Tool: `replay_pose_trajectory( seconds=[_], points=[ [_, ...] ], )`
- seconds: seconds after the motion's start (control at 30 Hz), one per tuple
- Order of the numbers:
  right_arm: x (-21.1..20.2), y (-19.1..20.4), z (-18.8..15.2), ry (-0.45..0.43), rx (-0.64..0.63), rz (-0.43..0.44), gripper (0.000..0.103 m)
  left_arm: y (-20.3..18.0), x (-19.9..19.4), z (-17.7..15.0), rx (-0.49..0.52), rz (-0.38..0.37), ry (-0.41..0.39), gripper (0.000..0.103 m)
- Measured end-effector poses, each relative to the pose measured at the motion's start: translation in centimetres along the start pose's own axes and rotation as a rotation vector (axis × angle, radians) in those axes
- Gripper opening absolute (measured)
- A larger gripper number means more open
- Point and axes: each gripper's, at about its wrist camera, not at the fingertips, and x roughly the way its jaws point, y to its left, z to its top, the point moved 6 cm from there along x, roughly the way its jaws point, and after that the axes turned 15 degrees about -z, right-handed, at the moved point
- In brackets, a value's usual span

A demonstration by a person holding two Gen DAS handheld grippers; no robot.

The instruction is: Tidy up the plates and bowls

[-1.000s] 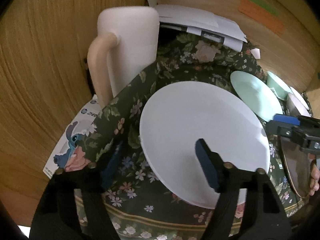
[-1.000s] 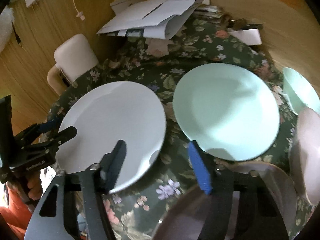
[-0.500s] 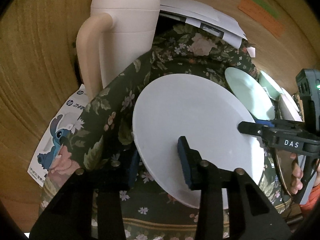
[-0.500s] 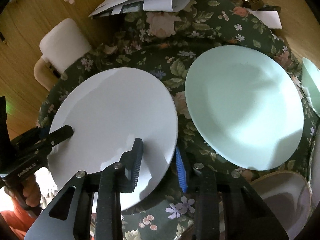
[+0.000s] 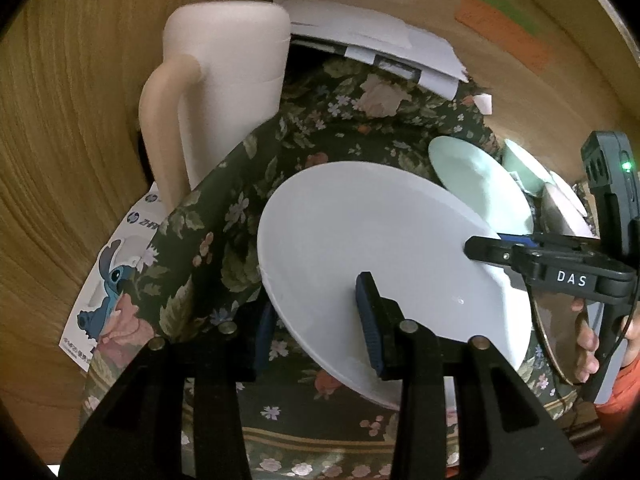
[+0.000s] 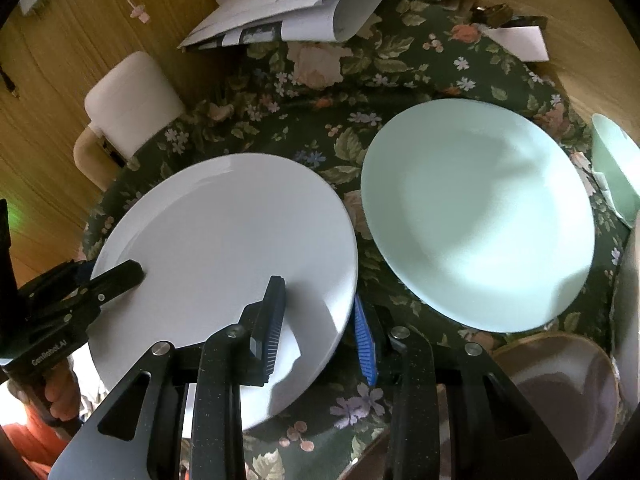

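A white plate (image 5: 372, 240) (image 6: 224, 248) is held at opposite edges by both grippers over the floral cloth. My left gripper (image 5: 316, 320) is shut on its near-left rim, one finger above and one below. My right gripper (image 6: 320, 320) is shut on its right rim; it shows in the left wrist view (image 5: 496, 248). A pale green plate (image 6: 476, 216) (image 5: 480, 184) lies to the right on the cloth. A green bowl (image 6: 616, 168) sits at the far right.
A white chair back (image 5: 228, 88) (image 6: 132, 104) with a beige armrest stands at the table's left. Papers (image 6: 304, 0) lie at the back. A brown-rimmed dish (image 6: 560, 392) sits near right. A Stitch leaflet (image 5: 116, 280) hangs at the left edge.
Both grippers moved in onto the white plate's opposite rims and closed on them. The plate's right side now looks slightly raised.
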Motion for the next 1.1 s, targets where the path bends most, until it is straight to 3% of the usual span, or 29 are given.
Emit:
replay_pose_trajectory(
  seconds=[0.67,1.1],
  points=[
    [-6.0,-3.2,-2.2,-0.132,0.074,-0.031,0.031,-5.5,-1.6,1.4,0.091,-0.021,-0.068,0.038],
    [-9.4,-6.8,-4.1,-0.195,0.142,-0.081,0.031,-11.0,-1.7,1.4,0.164,-0.085,-0.08,0.038]
  ],
)
